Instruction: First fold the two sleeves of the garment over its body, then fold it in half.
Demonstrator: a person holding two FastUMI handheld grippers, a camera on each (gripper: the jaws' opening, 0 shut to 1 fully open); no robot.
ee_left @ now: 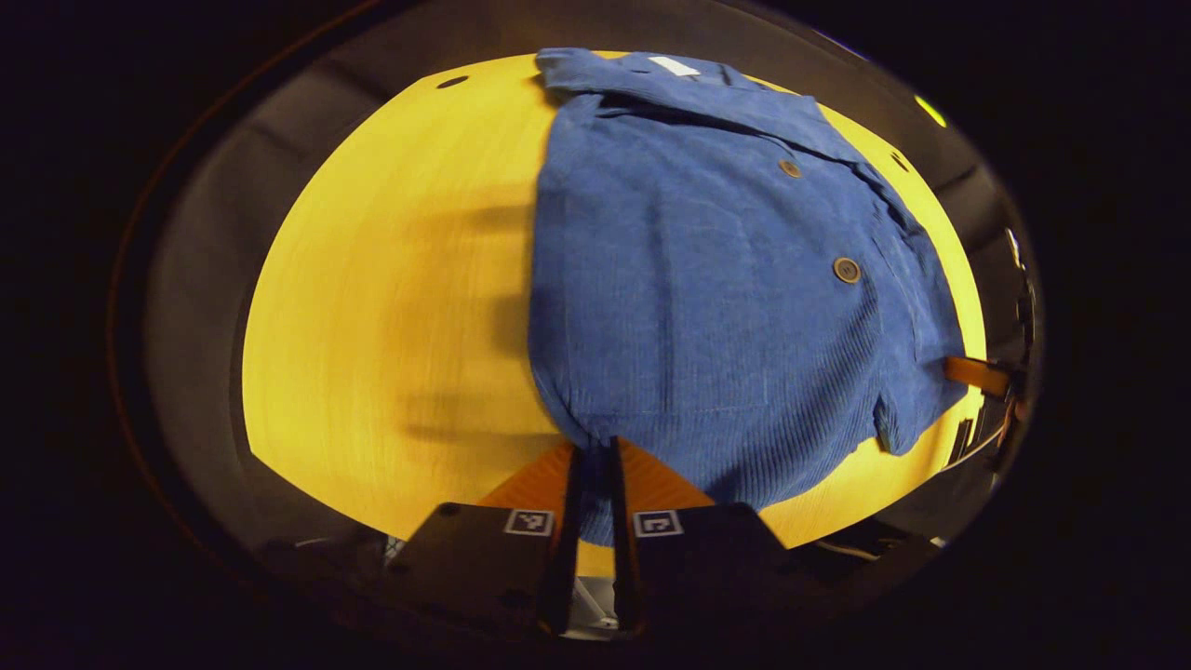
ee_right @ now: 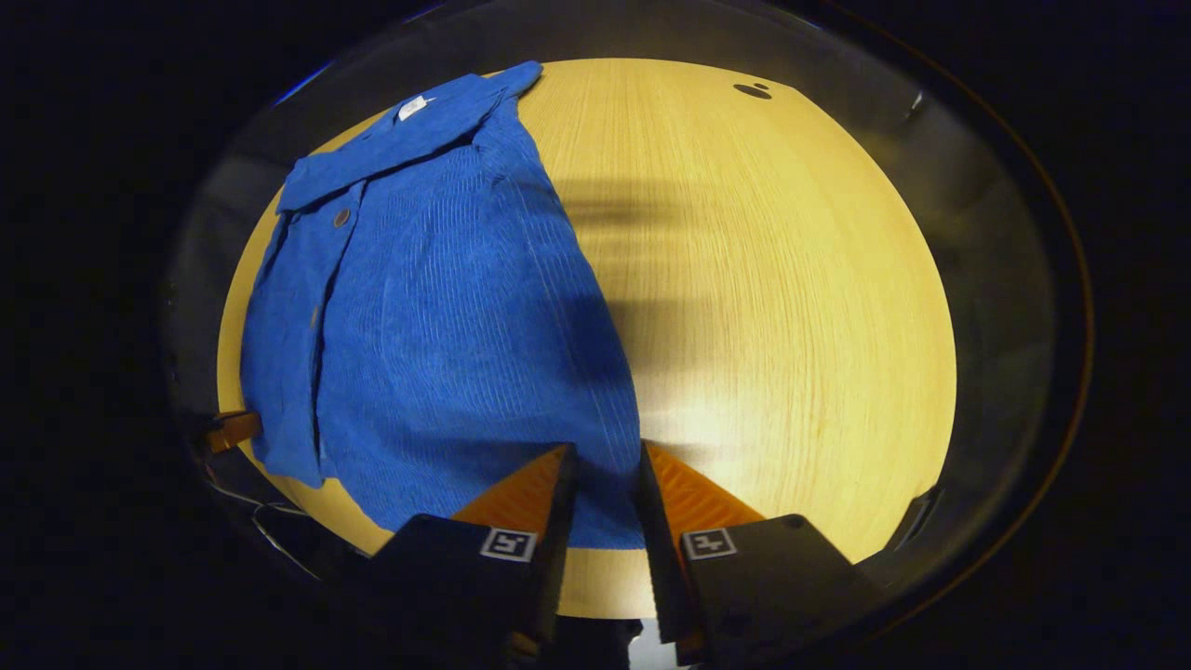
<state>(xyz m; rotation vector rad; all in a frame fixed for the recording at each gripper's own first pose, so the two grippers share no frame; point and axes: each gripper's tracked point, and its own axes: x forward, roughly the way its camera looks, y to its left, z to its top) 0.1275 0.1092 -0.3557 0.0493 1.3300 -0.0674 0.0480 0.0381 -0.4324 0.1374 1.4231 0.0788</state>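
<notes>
My left gripper [ee_left: 595,456] sits low over the near edge of the surface [ee_left: 391,307], its jaws drawn close together with a narrow slit between them, pinching the hem of the garment [ee_left: 707,307]. My right gripper [ee_right: 605,465] is at the same near edge, jaws a little wider apart, with the garment's hem lying between them; whether both press on the cloth I cannot tell. In the left gripper view, my right gripper shows far off at the right edge.
</notes>
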